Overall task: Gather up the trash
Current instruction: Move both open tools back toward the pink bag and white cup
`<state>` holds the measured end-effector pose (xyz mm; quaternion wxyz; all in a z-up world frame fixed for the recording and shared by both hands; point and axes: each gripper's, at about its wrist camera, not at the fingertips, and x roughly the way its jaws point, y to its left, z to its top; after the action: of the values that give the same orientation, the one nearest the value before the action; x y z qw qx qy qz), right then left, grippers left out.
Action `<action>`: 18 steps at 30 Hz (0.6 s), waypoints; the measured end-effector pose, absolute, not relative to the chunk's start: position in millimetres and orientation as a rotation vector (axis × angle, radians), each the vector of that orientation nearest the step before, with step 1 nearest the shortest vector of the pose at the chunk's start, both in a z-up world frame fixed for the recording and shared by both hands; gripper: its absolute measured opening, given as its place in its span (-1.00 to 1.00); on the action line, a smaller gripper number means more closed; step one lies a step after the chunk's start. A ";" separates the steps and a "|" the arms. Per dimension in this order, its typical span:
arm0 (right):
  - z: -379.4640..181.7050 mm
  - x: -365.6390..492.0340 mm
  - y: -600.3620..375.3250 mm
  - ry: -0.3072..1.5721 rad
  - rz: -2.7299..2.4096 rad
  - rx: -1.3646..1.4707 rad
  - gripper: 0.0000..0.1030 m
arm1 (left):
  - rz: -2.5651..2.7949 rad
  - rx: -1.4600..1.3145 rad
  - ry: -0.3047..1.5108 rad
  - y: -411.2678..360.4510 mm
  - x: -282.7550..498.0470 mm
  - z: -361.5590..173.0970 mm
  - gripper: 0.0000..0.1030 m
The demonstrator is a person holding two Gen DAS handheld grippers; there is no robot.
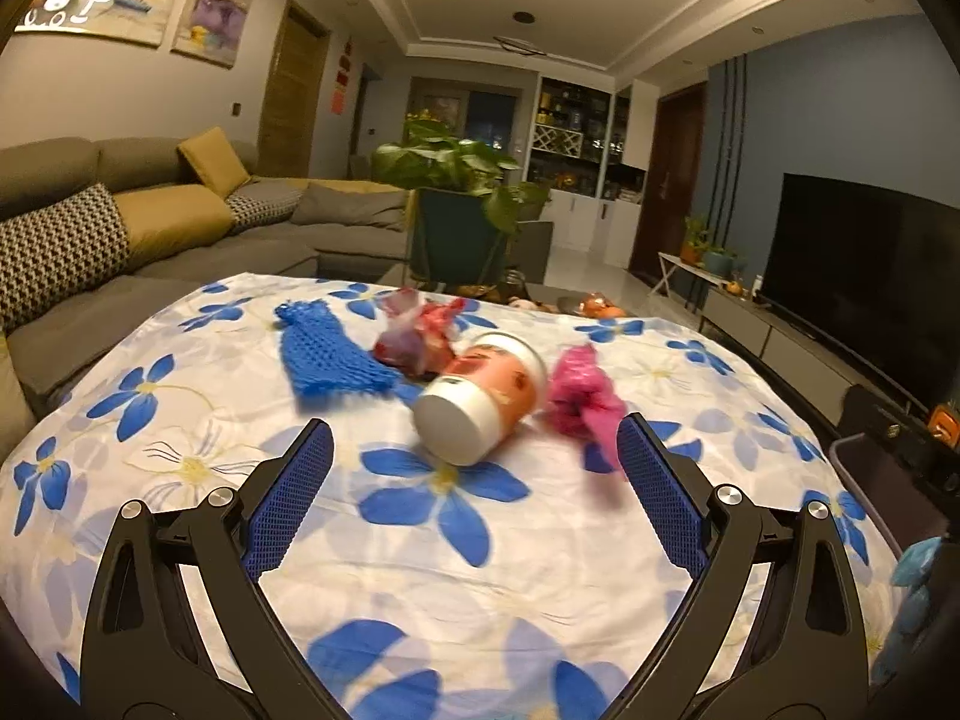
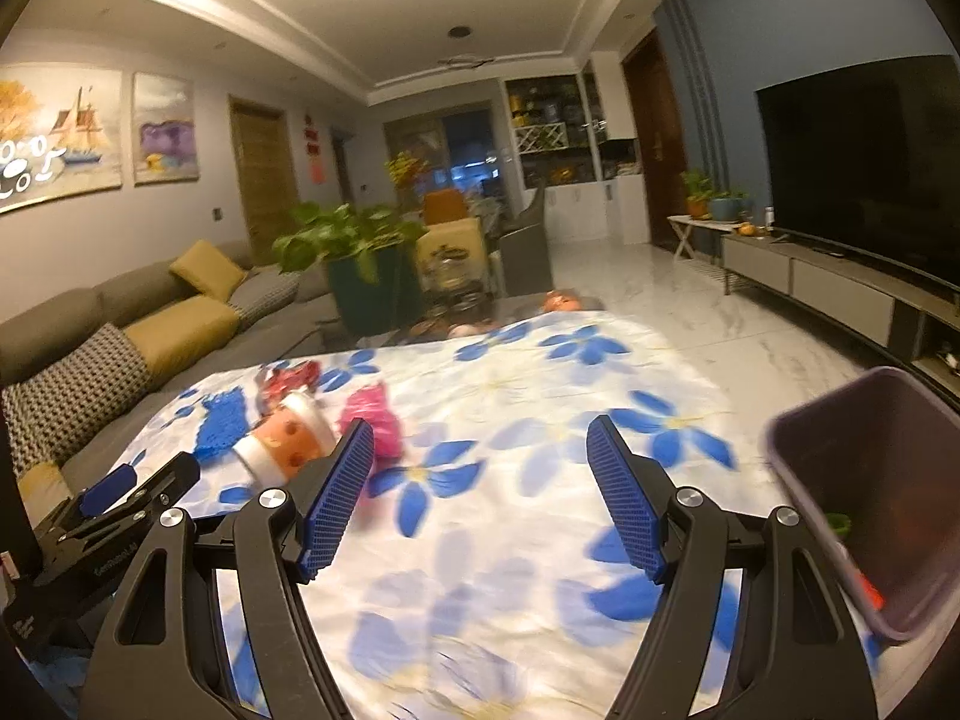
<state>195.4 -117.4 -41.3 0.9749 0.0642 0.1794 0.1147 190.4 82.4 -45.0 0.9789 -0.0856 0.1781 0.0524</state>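
Blue-padded fingers of the left gripper are gaping empty; a tipped cup is lying at twelve o'clock, pink, possibly plastic, wrapper at one. Right gripper is spread wide, bin at three.

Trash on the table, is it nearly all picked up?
Not yet. The bin already holds a few bits. Both grippers, left and right, are open and empty. The cup, blue net, pink wrapper and red wrapper are left.

Both wrist views look low across the floral tablecloth, sharing it
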 end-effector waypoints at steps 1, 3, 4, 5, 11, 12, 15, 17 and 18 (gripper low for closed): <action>-42.1 199.0 -112.0 0.369 0.238 0.127 0.41 | 0.110 -0.175 0.357 84.9 190.5 -45.3 0.82; -44.8 210.8 -96.0 0.386 0.251 0.113 0.41 | 0.122 -0.184 0.352 93.3 191.3 -44.9 0.82; -46.1 214.5 -90.6 0.391 0.254 0.108 0.40 | 0.126 -0.189 0.351 97.6 192.0 -44.5 0.82; -48.9 222.0 -80.7 0.405 0.263 0.097 0.38 | 0.131 -0.192 0.349 100.7 193.1 -44.1 0.82; -68.1 253.5 -43.8 0.494 0.286 0.046 0.27 | 0.145 -0.224 0.340 121.2 201.6 -40.8 0.82; -71.7 258.4 -38.5 0.507 0.288 0.035 0.23 | 0.144 -0.221 0.339 122.6 203.9 -40.6 0.82; -80.4 270.7 -30.7 0.546 0.286 0.024 0.18 | 0.134 -0.217 0.342 124.5 209.8 -39.4 0.82; -83.9 278.6 -29.5 0.573 0.283 0.032 0.13 | 0.131 -0.210 0.342 124.3 213.4 -38.8 0.82; -85.4 281.5 -28.4 0.583 0.286 0.035 0.09 | 0.128 -0.207 0.344 124.8 216.1 -39.0 0.82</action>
<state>281.5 -28.4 -85.4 0.9477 0.0170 0.2862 0.1405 216.1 124.8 -39.0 0.9779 -0.1025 0.1708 0.0635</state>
